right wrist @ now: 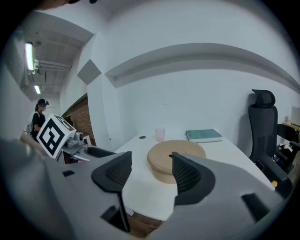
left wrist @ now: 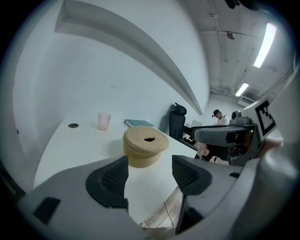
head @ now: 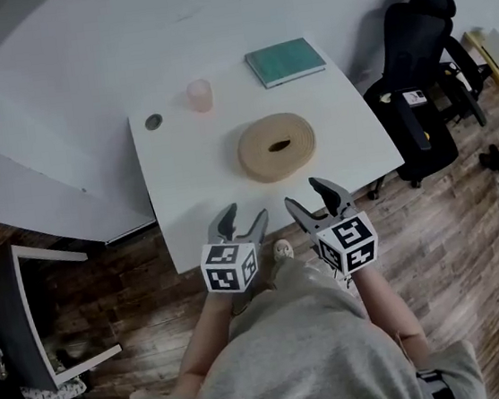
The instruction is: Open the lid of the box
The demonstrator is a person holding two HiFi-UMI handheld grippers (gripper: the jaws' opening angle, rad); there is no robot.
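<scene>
Presently, head view: woven box (head: 267, 173) mid-worktop (head: 195, 201), unheld, liable to slide or lift whole if its lid (head: 276, 139) is tugged one-sidedly; left gripper view: left hand-held gripper (left wrist: 150, 176) wide, empty; right gripper view: right hand-held gripper (right wrist: 151, 173) wide, empty; count: one box, one cup (right wrist: 160, 133), one book (right wrist: 203, 135).

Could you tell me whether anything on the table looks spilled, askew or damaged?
Nothing stands out: the woven box sits closed, the cup stands upright and the book lies flat.
</scene>
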